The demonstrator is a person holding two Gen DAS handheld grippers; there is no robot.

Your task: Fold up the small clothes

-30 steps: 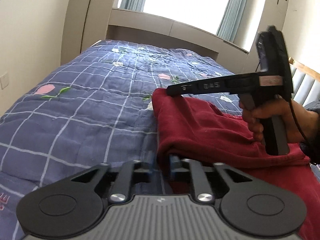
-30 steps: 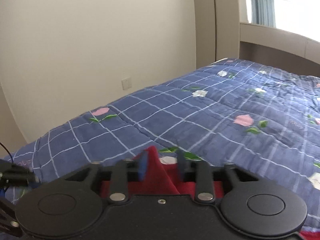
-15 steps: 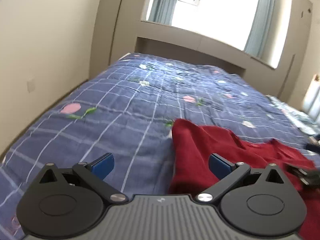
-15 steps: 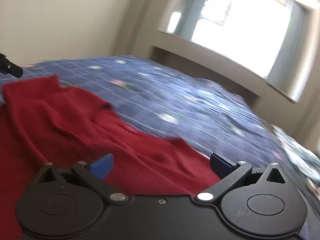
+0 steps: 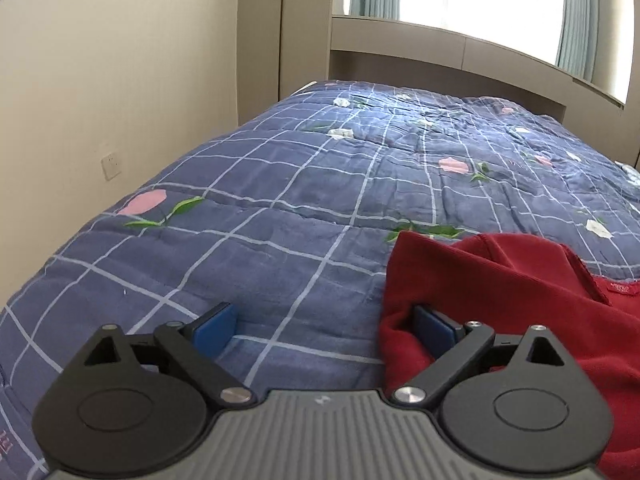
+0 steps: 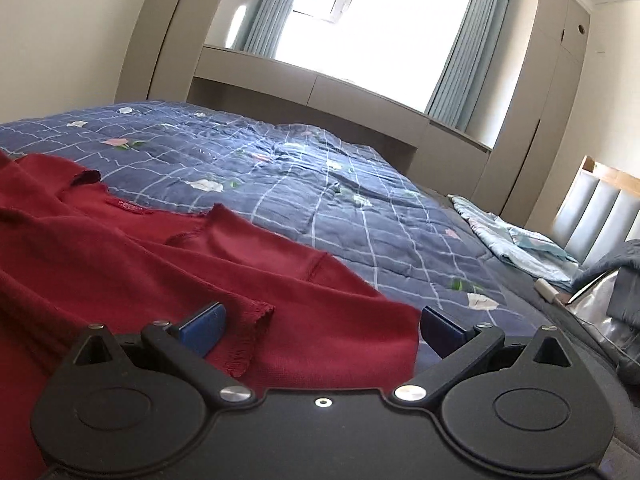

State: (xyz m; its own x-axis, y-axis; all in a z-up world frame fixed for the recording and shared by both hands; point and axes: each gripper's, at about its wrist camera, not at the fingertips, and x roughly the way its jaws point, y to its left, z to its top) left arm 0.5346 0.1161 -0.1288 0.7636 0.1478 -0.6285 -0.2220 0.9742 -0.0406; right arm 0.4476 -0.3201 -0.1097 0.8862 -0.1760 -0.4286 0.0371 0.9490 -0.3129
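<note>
A dark red knit top [image 5: 500,292] lies on the blue checked quilt [image 5: 300,200]. In the left wrist view its folded left edge is at the right, and my left gripper [image 5: 324,330] is open and low over the quilt, its right pad [image 5: 434,330] touching that edge. In the right wrist view the red top [image 6: 140,264] spreads across the left and middle. My right gripper [image 6: 320,330] is open just over its right part, with a sleeve end [image 6: 248,332] between the pads.
The quilt [image 6: 320,192] covers the bed up to a wall ledge under the window. A wall [image 5: 100,80] runs along the bed's left side. Light blue cloth [image 6: 516,240], a padded headboard [image 6: 596,216] and grey items [image 6: 616,288] lie at the right.
Both grippers opened and let go of the red top's folded edge. The right gripper swung right to the garment's other side; the left drew back and settled low by the left edge.
</note>
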